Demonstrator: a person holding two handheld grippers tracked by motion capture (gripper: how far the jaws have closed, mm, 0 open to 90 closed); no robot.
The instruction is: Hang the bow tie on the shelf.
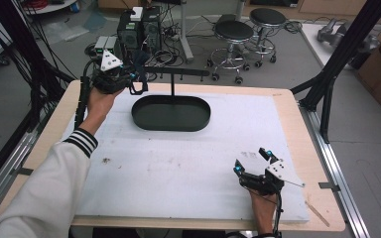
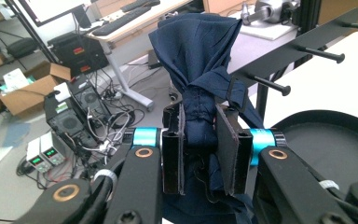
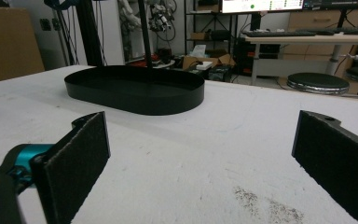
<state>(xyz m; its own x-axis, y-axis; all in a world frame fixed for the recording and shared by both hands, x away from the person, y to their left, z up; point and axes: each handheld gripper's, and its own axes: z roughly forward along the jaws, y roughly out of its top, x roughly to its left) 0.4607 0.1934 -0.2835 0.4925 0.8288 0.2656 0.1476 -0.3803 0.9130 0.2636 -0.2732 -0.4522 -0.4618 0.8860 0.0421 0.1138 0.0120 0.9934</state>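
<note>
My left gripper (image 1: pixel 138 79) is raised above the table's far left corner, shut on a bunched dark blue cloth (image 2: pixel 198 93) that sticks up between its pads and hangs below them. A black stand with a horizontal peg bar (image 1: pixel 178 74) rises from an oval black tray (image 1: pixel 171 114); in the left gripper view the pegs (image 2: pixel 307 51) are just right of the cloth. My right gripper (image 1: pixel 250 161) rests low near the front right of the white mat (image 1: pixel 178 163), open, nothing between its pads (image 3: pixel 79 154). The oval black tray (image 3: pixel 135 88) lies ahead of it.
The tray holds nothing that I can see. Beyond the table's far edge are computer towers (image 1: pixel 136 29), cables and two stools (image 1: pixel 233 34). A black frame post (image 1: pixel 342 54) stands at the right rear corner. A wooden stick (image 1: pixel 317 213) lies at the front right.
</note>
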